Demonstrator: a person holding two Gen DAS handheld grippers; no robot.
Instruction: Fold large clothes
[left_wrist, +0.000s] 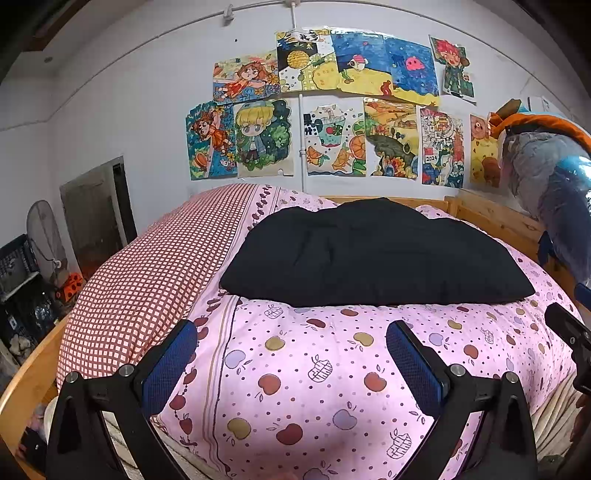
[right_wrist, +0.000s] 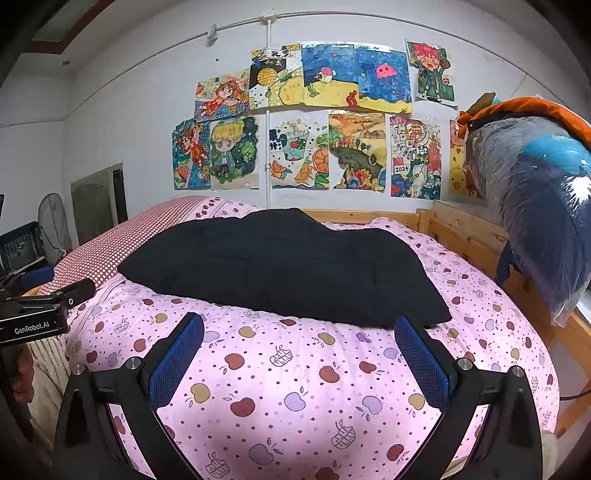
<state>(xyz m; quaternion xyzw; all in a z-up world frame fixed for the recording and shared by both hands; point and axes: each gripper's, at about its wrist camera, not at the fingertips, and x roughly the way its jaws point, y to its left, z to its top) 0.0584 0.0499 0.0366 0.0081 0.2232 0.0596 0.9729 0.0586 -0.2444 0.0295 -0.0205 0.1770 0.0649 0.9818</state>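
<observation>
A black garment (left_wrist: 373, 254) (right_wrist: 284, 269) lies in a flat, roughly folded slab on the pink apple-print bedcover (left_wrist: 314, 369) (right_wrist: 295, 387). My left gripper (left_wrist: 291, 328) hovers open over the cover, short of the garment's near edge, with nothing between its blue pads. My right gripper (right_wrist: 299, 321) is open too, its right fingertip close to the garment's near right corner (right_wrist: 436, 317). The left gripper's body (right_wrist: 33, 317) shows at the left edge of the right wrist view. Part of the right gripper (left_wrist: 569, 328) shows at the right edge of the left wrist view.
A red-checked quilt section (left_wrist: 147, 288) lies along the bed's left side. A wooden bed rail (right_wrist: 465, 229) runs along the back and right, with bagged bedding (right_wrist: 535, 206) hung over it. Drawings (left_wrist: 332, 110) cover the wall. A fan (left_wrist: 46, 236) and crates (left_wrist: 18, 266) stand at left.
</observation>
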